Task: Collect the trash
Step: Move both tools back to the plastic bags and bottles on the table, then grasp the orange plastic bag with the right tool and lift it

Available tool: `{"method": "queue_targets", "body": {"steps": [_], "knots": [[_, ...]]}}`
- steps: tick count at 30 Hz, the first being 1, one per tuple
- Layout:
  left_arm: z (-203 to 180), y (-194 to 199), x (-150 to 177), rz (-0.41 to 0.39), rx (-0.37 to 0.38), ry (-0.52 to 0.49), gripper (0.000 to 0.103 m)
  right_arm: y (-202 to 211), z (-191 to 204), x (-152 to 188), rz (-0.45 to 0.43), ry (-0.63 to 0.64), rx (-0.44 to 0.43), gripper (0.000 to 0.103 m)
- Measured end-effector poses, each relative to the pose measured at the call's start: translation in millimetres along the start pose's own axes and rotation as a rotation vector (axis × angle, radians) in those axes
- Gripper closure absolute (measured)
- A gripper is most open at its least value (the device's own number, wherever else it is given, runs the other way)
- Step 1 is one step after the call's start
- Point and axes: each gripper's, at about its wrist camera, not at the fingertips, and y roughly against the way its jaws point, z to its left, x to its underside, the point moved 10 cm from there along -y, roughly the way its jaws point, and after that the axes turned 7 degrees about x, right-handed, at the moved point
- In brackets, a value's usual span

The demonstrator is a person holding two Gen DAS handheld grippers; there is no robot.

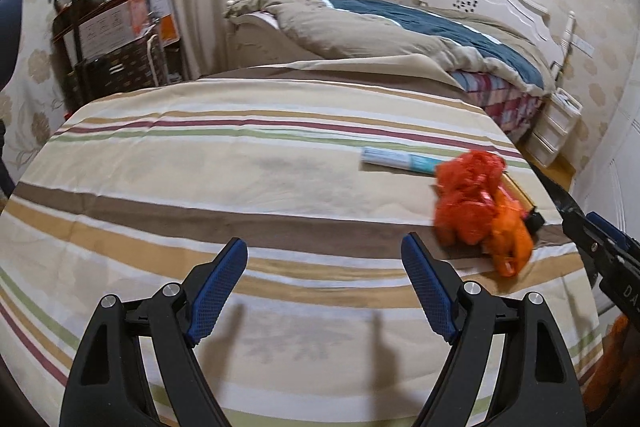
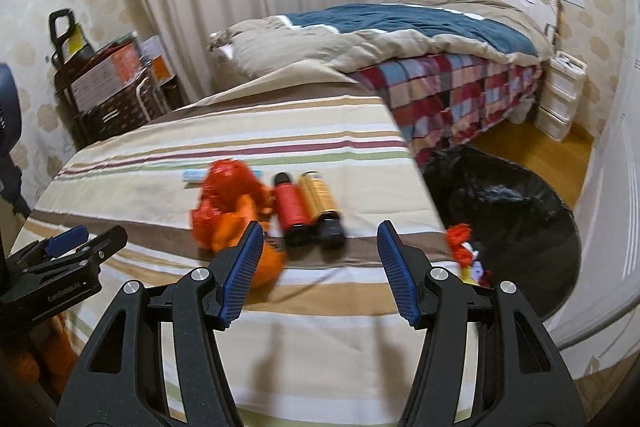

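A crumpled orange-red plastic bag [image 1: 476,207] lies on the striped cloth surface [image 1: 240,167], right of centre. Behind it lies a white and blue tube [image 1: 396,159]. In the right wrist view the bag [image 2: 228,207] sits beside a red can [image 2: 292,207] and a gold can [image 2: 320,203], both lying down. My left gripper [image 1: 324,259] is open and empty, left of the bag. My right gripper [image 2: 320,239] is open and empty, just short of the cans. A black trash bag [image 2: 508,211] stands open on the floor to the right, with red scraps [image 2: 460,239] at its near rim.
A bed with a patchwork cover [image 2: 440,95] stands behind the striped surface. White drawers [image 2: 560,103] stand by the headboard. A dark cart with boxes [image 1: 108,47] stands at the far left by the curtain. The left gripper also shows in the right wrist view [image 2: 76,247].
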Motion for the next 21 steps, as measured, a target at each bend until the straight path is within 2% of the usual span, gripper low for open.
{"method": "queue_targets", "body": {"steps": [8,13,21], "knots": [[27.7,4.1,6.0,0.003,-0.018,0.045,0.024,-10.4,46.4,6.5,0.029,0.088,-0.041,0.047],[37.7,3.7,6.1,0.006,-0.018,0.064,0.024,-24.4,60.5,14.0,0.069,0.12,-0.041,0.059],[38.1,0.3,6.7,0.012,-0.009,0.067,0.024,-33.6,65.4,17.7,0.089,0.153,-0.017,0.066]]}}
